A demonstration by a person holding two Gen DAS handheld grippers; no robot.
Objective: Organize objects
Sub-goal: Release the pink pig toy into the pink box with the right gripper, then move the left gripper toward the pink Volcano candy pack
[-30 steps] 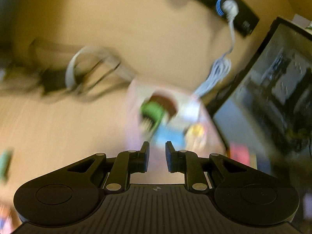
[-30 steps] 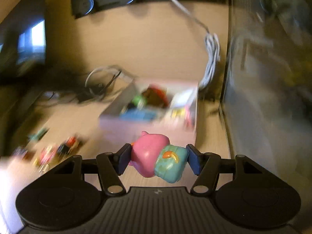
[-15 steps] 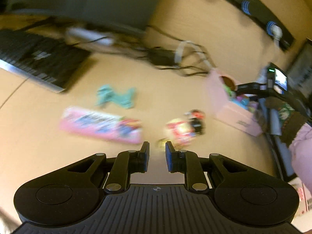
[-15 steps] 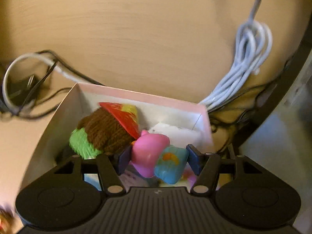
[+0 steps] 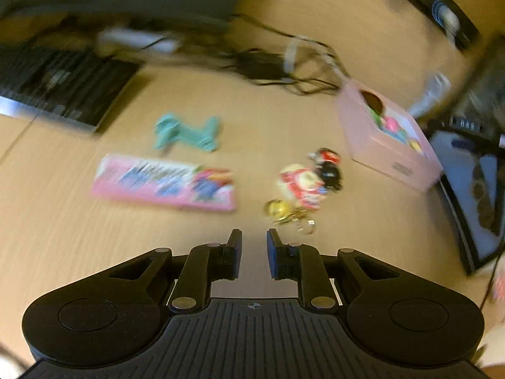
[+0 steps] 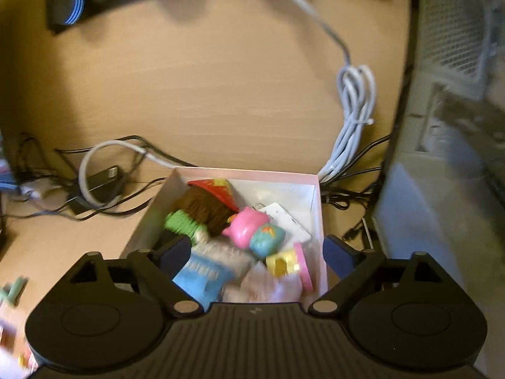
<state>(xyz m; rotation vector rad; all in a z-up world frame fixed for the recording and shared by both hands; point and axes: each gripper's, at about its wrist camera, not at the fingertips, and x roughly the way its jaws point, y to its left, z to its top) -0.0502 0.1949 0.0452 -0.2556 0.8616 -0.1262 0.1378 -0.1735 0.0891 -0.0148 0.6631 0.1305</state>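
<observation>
Pink card formed the open box [image 6: 318,208] that sat just ahead of the right tongs [image 6: 257,254], whose jaws had just been opening and stood spread wide with nothing pressed between them. The pink pig toy [image 6: 247,225] with its teal pack lay loose inside the box, ahead of the tongs and clear of both pads, resting against a brown and green knitted toy [image 6: 197,211]. A blue packet [image 6: 202,276] and a yellow and pink piece [image 6: 285,263] lay in the box nearer the tongs. A bundled white cable [image 6: 355,117] lay on the bench [image 6: 205,79] beyond the box to the right, and black leads tangled to the left.

The left tongs [image 5: 254,254] were clenched with only a narrow gap between the pads and nothing held. Just ahead of them and slightly right lay a keychain figure cluster [image 5: 307,186] with a gold charm. Ahead to the left lay a flat pink packet [image 5: 164,183], and beyond it a teal toy [image 5: 186,132]. The pink box [image 5: 388,154] stood farther ahead to the right, and a dark keyboard [image 5: 56,85] lay far left.
</observation>
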